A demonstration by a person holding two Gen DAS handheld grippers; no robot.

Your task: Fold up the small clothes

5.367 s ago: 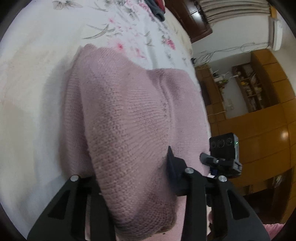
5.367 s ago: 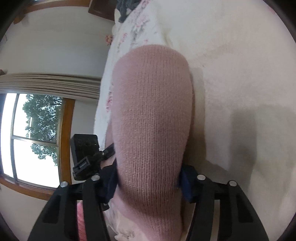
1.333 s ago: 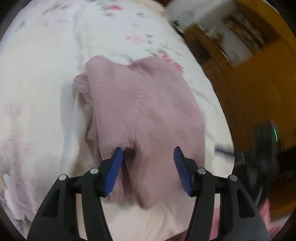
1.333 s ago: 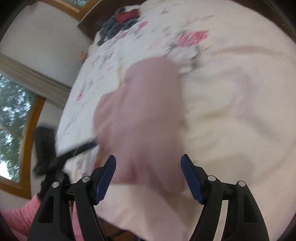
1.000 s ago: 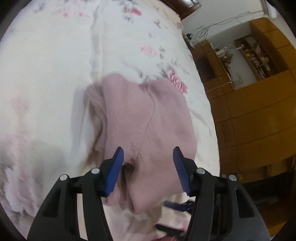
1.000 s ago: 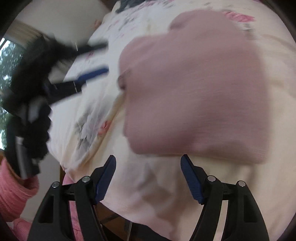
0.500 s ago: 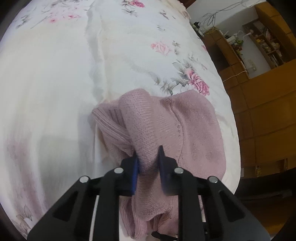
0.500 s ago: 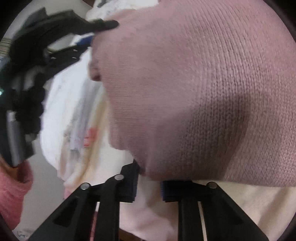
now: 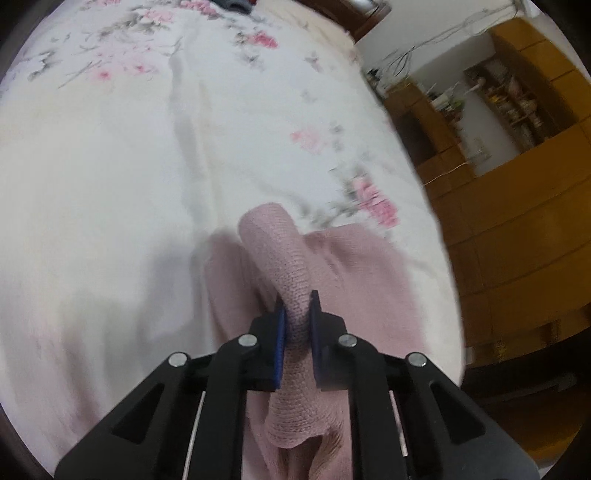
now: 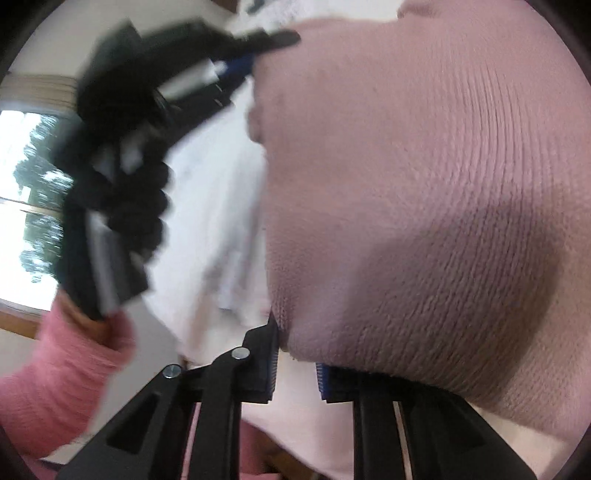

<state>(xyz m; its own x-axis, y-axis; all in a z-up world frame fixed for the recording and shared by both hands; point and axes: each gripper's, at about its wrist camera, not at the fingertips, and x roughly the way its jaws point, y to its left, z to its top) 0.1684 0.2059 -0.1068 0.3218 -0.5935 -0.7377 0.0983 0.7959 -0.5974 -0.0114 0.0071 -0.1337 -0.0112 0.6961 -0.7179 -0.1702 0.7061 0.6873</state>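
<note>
No readable text, labels or numbers; shelf items perhaps labelled, too blurred.

- The sweater (image 9: 354, 280) lay on the bed (image 9: 110, 177), near its right edge.
- A fold of it stood between the left gripper's (image 9: 295, 317) jaws.
- Cabinets (image 9: 517, 229) stood right of the bed.

1x pink knit garment (image 9: 354, 280), near right on 1x floral bedsheet (image 9: 147, 155). 2x grippers: left gripper (image 9: 296, 314), right gripper (image 10: 295, 354). 1x pink sleeve (image 10: 55, 384) near left. 1x window (image 10: 29, 206) far left. 1x dark clothes pile (image 9: 232, 3) far end.
</note>
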